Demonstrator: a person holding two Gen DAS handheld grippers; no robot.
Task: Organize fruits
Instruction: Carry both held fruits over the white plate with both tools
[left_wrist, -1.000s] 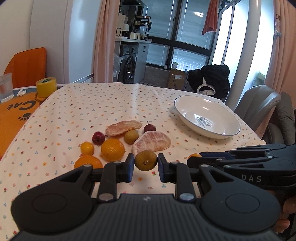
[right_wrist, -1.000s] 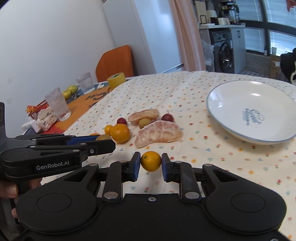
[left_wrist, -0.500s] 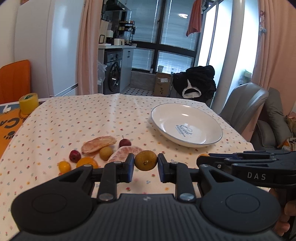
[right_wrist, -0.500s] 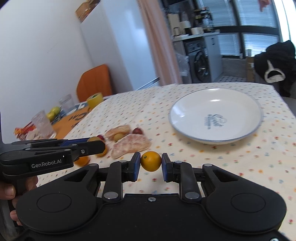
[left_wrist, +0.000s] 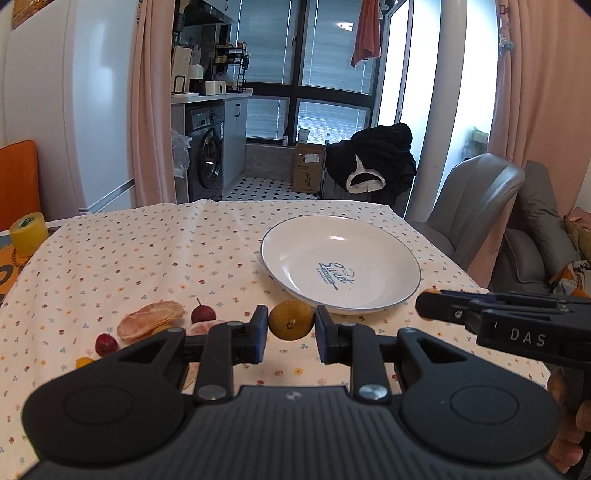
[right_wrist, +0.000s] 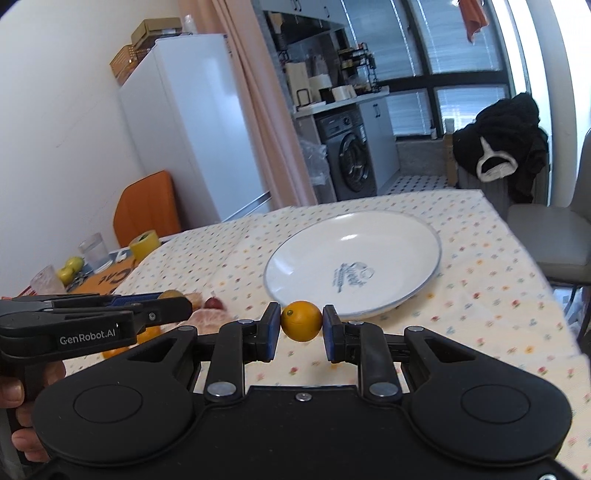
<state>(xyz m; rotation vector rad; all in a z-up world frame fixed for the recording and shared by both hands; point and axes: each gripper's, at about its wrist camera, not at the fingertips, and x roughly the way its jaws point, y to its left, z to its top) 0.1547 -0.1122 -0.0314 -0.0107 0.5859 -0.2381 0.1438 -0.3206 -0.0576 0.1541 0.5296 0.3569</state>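
Left-wrist view: the left gripper (left_wrist: 291, 325) was clamped on a small round brownish-yellow fruit (left_wrist: 291, 324), its blue-padded jaws pressed against both sides and the fruit lifted above the floral-print tablecloth (left_wrist: 147, 258). Just beyond it lay the near rim of the shallow white plate with a thin blue edge and printed centre (left_wrist: 388, 240); the plate's interior was unoccupied, and it sat close to the table's right edge, where a grey chair (left_wrist: 476, 206) stood. To the left of the gripper, on the cloth, lay a peeled pale-pink citrus segment (left_wrist: 149, 323), a dark red stemmed fruit (left_wrist: 203, 314) and a second dark red fruit (left_wrist: 106, 344); further fruit was hidden behind the gripper body. A broad strip of bare cloth separated these from the plate and from the far table edge.

Right-wrist view: the right gripper (right_wrist: 301, 321) was clamped on a small round orange citrus fruit (right_wrist: 301, 321), held in the air just short of the plate's near rim (right_wrist: 421, 291). The left gripper's side (right_wrist: 110, 317) projected in from the left, apart from the right one. Bare cloth lay to the right of the plate up to the table edge.
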